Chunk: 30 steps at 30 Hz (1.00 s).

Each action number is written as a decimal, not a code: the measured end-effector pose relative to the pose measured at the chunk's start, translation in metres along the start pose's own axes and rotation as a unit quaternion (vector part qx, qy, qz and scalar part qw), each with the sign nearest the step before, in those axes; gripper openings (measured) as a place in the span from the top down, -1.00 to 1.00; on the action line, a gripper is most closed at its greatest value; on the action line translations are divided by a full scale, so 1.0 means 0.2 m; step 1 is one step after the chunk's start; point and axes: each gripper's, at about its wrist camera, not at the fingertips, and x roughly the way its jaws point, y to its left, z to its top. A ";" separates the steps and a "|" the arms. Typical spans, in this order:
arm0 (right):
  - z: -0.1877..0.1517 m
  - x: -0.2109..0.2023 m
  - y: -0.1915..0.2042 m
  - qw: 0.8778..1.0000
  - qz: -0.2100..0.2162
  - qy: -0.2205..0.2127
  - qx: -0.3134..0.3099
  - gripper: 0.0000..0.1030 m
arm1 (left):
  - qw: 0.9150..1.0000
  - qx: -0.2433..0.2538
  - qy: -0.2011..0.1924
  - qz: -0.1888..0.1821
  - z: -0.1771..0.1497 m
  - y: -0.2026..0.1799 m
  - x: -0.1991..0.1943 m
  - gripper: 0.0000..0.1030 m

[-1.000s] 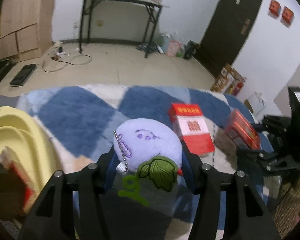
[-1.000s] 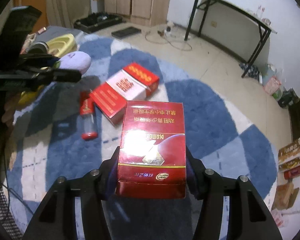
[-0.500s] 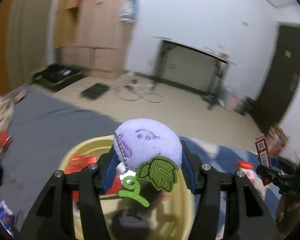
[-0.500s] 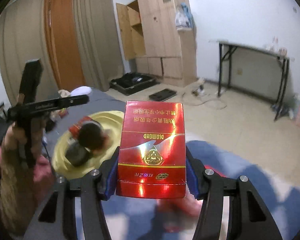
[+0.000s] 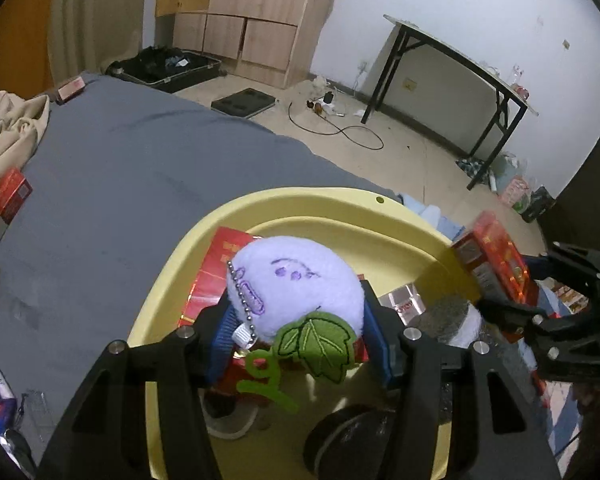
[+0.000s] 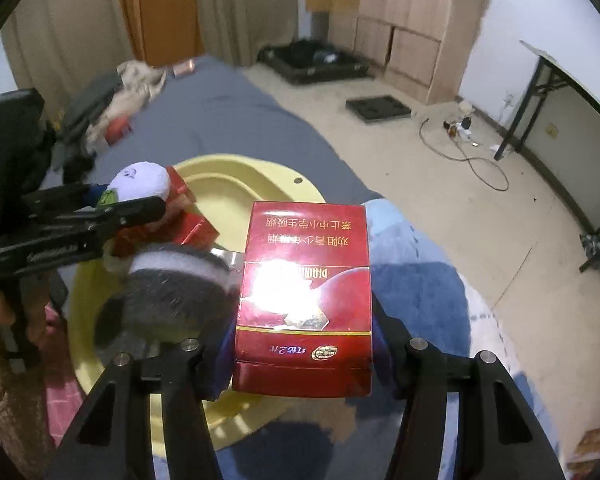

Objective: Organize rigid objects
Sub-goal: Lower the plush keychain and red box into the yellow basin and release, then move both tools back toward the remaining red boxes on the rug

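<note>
My left gripper (image 5: 296, 332) is shut on a lilac plush toy (image 5: 296, 288) with a green leaf tag and holds it over the yellow basin (image 5: 312, 204). The basin holds red boxes (image 5: 216, 272), a grey-and-white plush (image 5: 452, 320) and a dark round object (image 5: 352, 440). My right gripper (image 6: 304, 356) is shut on a red cigarette box (image 6: 304, 292) and holds it above the basin's right rim (image 6: 256, 168). In the right wrist view the left gripper (image 6: 140, 208) with the lilac toy (image 6: 140, 180) is at the left. The red box (image 5: 496, 256) shows at the right of the left wrist view.
The basin stands on a grey bed sheet (image 5: 120, 168) beside a blue-and-white rug (image 6: 416, 280). Clothes (image 5: 12, 132) and a red box (image 5: 10, 196) lie on the bed at the left. A black folding table (image 5: 460, 64), a cable and wooden cabinets (image 5: 252, 20) stand beyond.
Both grippers have come down closer over the yellow basin with their loads. The red box has moved near the basin's right rim. Neither grip has changed.
</note>
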 end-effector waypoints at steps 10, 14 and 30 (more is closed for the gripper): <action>0.11 0.22 0.10 0.998 0.002 0.048 -0.036 -0.08 | 1.000 -0.008 0.000 0.002 0.02 -0.01 -0.03 -0.19; 0.11 0.23 0.09 0.998 -0.006 0.048 -0.049 -0.10 | 1.000 -0.014 -0.002 0.019 0.03 -0.03 -0.03 -0.55; -0.30 -0.45 -0.16 0.991 -0.052 -0.109 0.059 -0.99 | 0.989 0.059 -0.087 -0.100 0.05 -0.47 -0.33 -1.00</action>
